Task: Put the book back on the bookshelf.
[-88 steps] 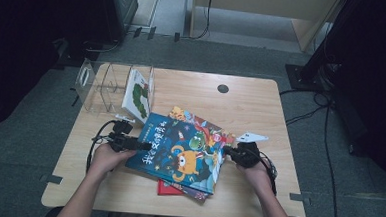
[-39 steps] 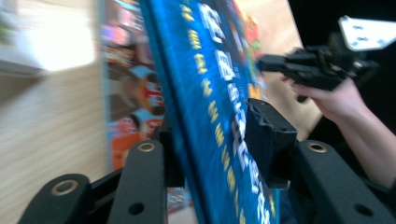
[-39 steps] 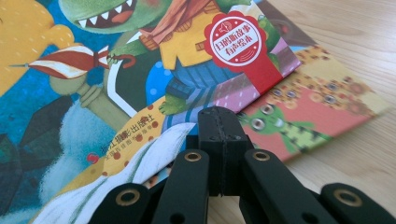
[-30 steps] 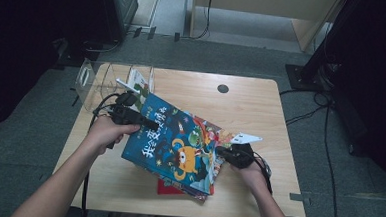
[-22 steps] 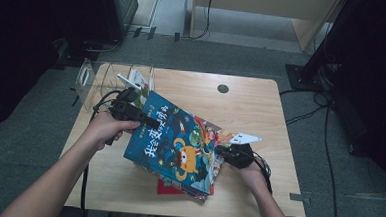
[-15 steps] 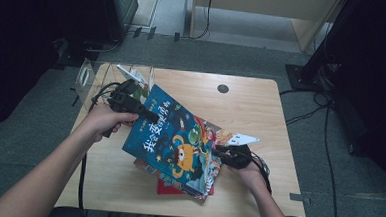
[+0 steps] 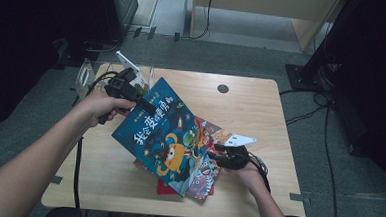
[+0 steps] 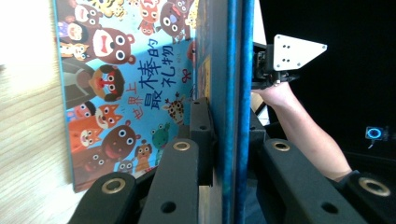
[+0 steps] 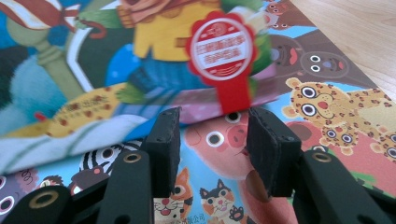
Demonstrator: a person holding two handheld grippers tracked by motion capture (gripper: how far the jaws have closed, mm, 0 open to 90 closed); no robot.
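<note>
Wooden table [image 7: 261, 107]; blue book [image 7: 162, 132] tilted, upper corner in left tool [image 7: 144, 102].

Left tool [image 8: 224, 140] with black jaws clamped on the edge of a blue book [image 8: 236, 70] seen edge-on, an animal picture book [image 8: 126, 79] lying flat on the wooden bench [image 8: 28, 140], the other tool [image 8: 285, 58] and forearm beyond.

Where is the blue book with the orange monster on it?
In the high view the blue book is tilted up at the table's middle, its top corner pinched by the left gripper, above the other picture books.
</note>
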